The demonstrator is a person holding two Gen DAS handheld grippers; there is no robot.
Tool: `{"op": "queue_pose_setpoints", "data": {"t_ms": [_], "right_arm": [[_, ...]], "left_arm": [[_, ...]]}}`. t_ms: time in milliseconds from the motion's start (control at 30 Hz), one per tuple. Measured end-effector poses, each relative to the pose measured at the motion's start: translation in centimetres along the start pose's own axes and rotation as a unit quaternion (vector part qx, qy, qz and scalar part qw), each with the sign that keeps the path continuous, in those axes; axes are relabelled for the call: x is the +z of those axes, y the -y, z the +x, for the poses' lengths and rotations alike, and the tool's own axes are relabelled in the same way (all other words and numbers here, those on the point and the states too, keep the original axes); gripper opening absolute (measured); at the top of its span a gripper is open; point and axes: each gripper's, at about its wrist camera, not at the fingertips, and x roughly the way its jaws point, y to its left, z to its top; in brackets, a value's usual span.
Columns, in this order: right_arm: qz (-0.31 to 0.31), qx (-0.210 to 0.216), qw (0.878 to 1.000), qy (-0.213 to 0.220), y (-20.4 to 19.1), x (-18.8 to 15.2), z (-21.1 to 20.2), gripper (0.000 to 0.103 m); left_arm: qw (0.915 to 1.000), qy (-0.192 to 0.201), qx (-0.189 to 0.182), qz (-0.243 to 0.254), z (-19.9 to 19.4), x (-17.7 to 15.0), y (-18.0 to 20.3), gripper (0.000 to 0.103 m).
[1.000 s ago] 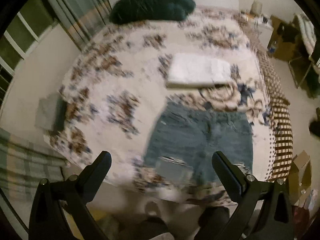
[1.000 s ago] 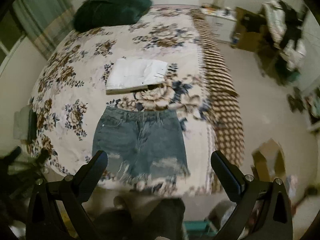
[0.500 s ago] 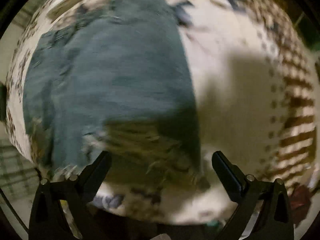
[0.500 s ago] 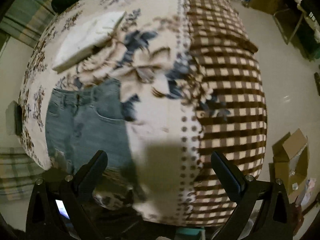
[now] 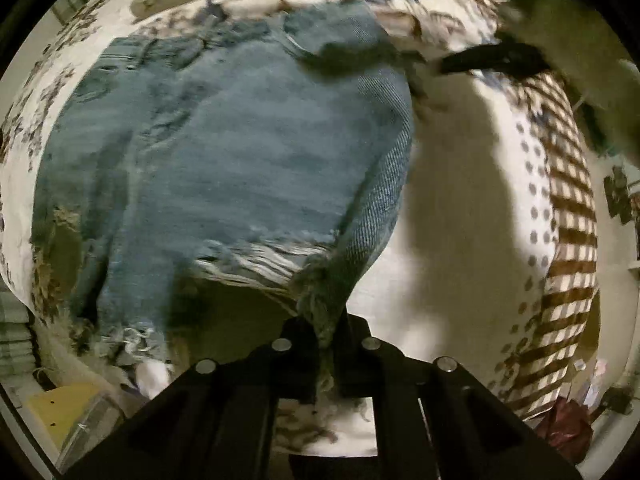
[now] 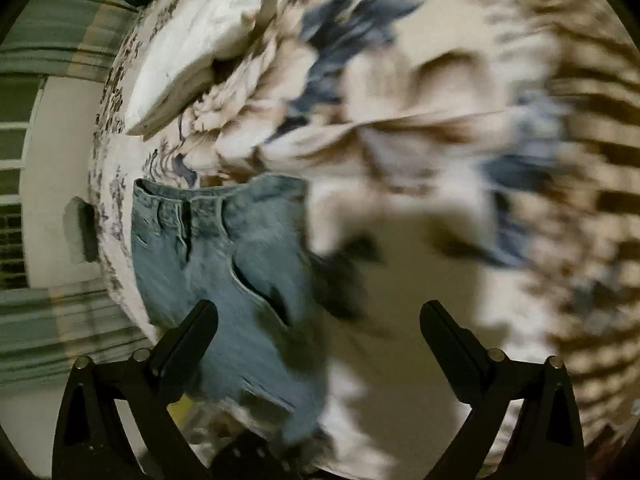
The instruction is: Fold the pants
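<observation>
Denim: shorts (image 5: 248,168) hem pinched in my left tongs (image 5: 329,344).
Right tongs (image 6: 320,320): spread, beside waistband.
Risk: frayed hem slips out.

No text or labels can be read

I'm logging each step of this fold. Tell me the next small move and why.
Probably close the right tongs on the waistband corner of the denim shorts. The left tongs are shut on the frayed hem corner on that same side, while the right tongs are open with nothing between them, above the bedspread just beside the waistband. Holding both corners would let that side carry across for the fold.
</observation>
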Motion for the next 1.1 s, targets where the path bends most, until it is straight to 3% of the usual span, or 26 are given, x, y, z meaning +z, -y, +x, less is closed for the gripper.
{"op": "queue_pose_setpoints", "data": {"t_ms": [33,67,100,167,367,533,733,800,933,1033,1100], "right_arm": [[0.003,-0.002,1.000,-0.004,-0.4,0.5,0.8,0.064],[0.005,-0.015,1.000,-0.008,-1.0,0.8,1.5,0.037],[0.005,-0.033,0.999,0.000,-1.9,1.0,1.6,0.019],[0.000,-0.053,0.998,0.021,-3.8,0.8,0.8,0.010],[-0.017,-0.064,0.996,0.053,-12.9,-1.2,-3.1,0.007],[-0.049,-0.090,0.993,0.058,-23.0,-1.0,-2.6,0.007],[-0.103,-0.137,0.984,0.041,-35.0,1.3,6.5,0.007],[-0.108,-0.154,0.982,0.035,-37.1,2.1,10.0,0.007],[-0.108,-0.196,0.974,0.018,-39.7,3.5,15.6,0.007],[-0.118,-0.220,0.968,0.008,-39.0,3.8,17.8,0.007],[-0.132,-0.235,0.963,-0.002,-39.8,3.9,19.2,0.009]], "left_arm": [[1.0000,0.002,-0.005,-0.004,-0.6,0.1,-0.7,0.003],[0.9999,0.006,-0.010,-0.009,-1.3,0.0,-1.5,0.003],[0.9997,0.012,-0.015,-0.016,-2.1,0.1,-2.4,0.003],[0.9991,0.024,-0.024,-0.026,-4.0,0.0,-4.1,0.003],[0.9944,0.066,-0.038,-0.074,-8.4,-0.7,-10.5,0.003],[0.9843,0.104,-0.035,-0.138,-9.9,-0.4,-17.3,0.003],[0.9759,0.103,-0.018,-0.192,-6.9,0.6,-25.9,0.003],[0.9727,0.089,-0.019,-0.213,-5.0,0.8,-28.4,0.003],[0.9628,0.068,-0.027,-0.260,-1.0,0.8,-32.7,0.003],[0.9576,0.049,-0.036,-0.282,1.8,0.8,-34.3,0.007],[0.9494,0.041,-0.035,-0.309,3.0,0.2,-35.3,0.008]]}}
